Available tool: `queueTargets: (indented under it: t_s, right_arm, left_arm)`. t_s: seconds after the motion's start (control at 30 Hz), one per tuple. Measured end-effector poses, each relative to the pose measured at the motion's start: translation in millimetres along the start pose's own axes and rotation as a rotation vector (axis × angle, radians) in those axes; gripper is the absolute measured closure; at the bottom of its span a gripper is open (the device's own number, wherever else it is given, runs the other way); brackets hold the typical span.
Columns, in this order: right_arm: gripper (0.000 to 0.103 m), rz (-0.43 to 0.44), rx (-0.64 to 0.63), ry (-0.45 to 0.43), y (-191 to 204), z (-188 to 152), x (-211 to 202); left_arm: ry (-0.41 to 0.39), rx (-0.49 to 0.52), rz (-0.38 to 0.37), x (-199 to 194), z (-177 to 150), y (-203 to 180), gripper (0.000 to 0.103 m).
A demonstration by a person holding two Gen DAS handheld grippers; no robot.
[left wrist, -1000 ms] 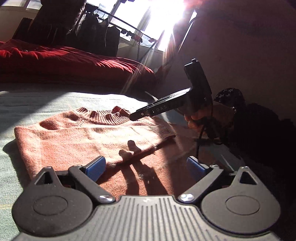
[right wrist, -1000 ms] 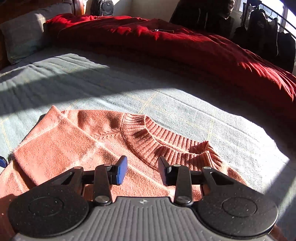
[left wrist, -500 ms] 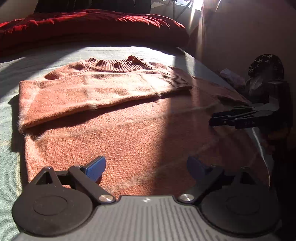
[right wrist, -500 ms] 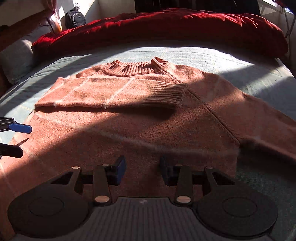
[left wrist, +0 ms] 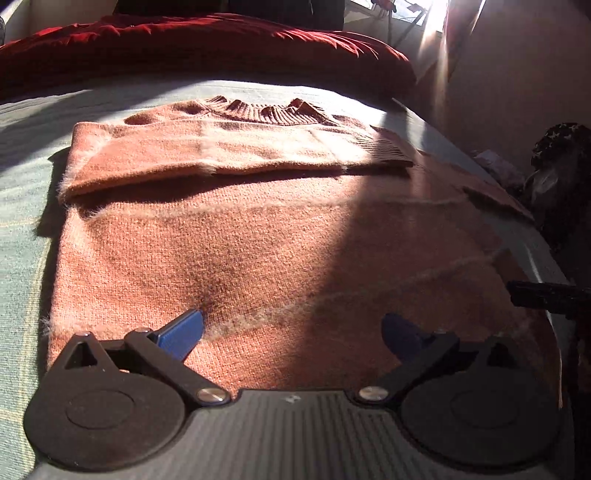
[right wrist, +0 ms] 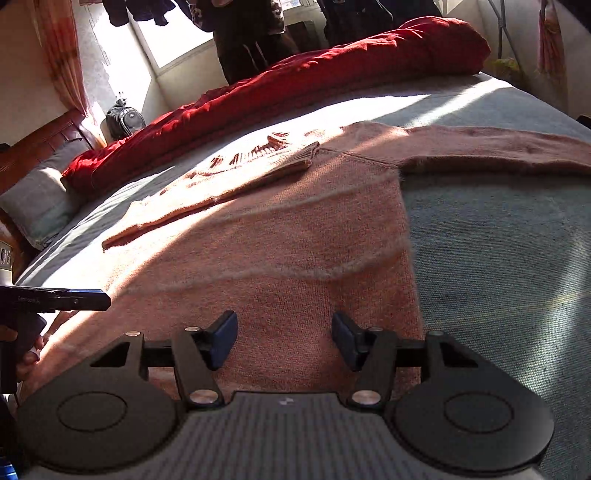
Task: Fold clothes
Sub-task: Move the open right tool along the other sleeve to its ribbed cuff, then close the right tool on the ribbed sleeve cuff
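Note:
A salmon-pink knit sweater (left wrist: 280, 236) lies flat on the grey-green bedspread (left wrist: 22, 192), collar away from me. One sleeve (left wrist: 229, 155) is folded across the chest; the other sleeve (right wrist: 480, 147) stretches out to the right over the bed. My left gripper (left wrist: 291, 332) hovers open over the hem, nothing between its blue pads. In the right wrist view my right gripper (right wrist: 284, 338) is also open above the hem's right part, holding nothing. The right gripper's tip (left wrist: 543, 293) shows at the left wrist view's right edge, and the left gripper (right wrist: 59, 299) at the right view's left edge.
A red duvet (right wrist: 295, 85) is heaped along the far side of the bed, with a grey pillow (right wrist: 40, 192) and wooden headboard (right wrist: 40, 140) at left. Dark clothes hang by the sunlit window (right wrist: 251, 33). A dark patterned object (left wrist: 561, 147) sits off the bed's right edge.
Both grippers have pulled back from the collar area to the hem end of the sweater. The right gripper's jaws stand wider apart than before. The sweater has not moved.

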State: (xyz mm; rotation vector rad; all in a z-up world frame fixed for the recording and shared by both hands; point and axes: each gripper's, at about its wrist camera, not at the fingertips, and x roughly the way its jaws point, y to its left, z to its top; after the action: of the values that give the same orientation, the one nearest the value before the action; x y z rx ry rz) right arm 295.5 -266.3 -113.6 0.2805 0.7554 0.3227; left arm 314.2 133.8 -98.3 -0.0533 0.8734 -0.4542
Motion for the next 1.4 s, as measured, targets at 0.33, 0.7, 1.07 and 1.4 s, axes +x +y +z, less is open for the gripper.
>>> queueTargets:
  t_s: [0.33,0.7,1.07,1.4]
  right_arm:
    - [0.039,0.071,0.104,-0.015,-30.7,-1.5,-21.8]
    - [0.028,0.052,0.301,-0.138,-116.9,26.6,-59.5]
    - [0.027,-0.03,0.778,-0.331,-294.3,58.5,-56.1]
    - [0.028,-0.118,0.973,-0.468,-382.1,85.5,-32.7]
  left_arm:
    - [0.0,0.116,0.066,-1.0,23.4,-58.8,0.003]
    - [-0.037,0.106,-0.074,14.4,50.5,-93.1,0.003]
    - [-0.066,0.19,-0.139,40.4,62.6,-120.0,0.003]
    - [-0.046,0.249,-0.154,44.3,70.7,-129.0,0.002]
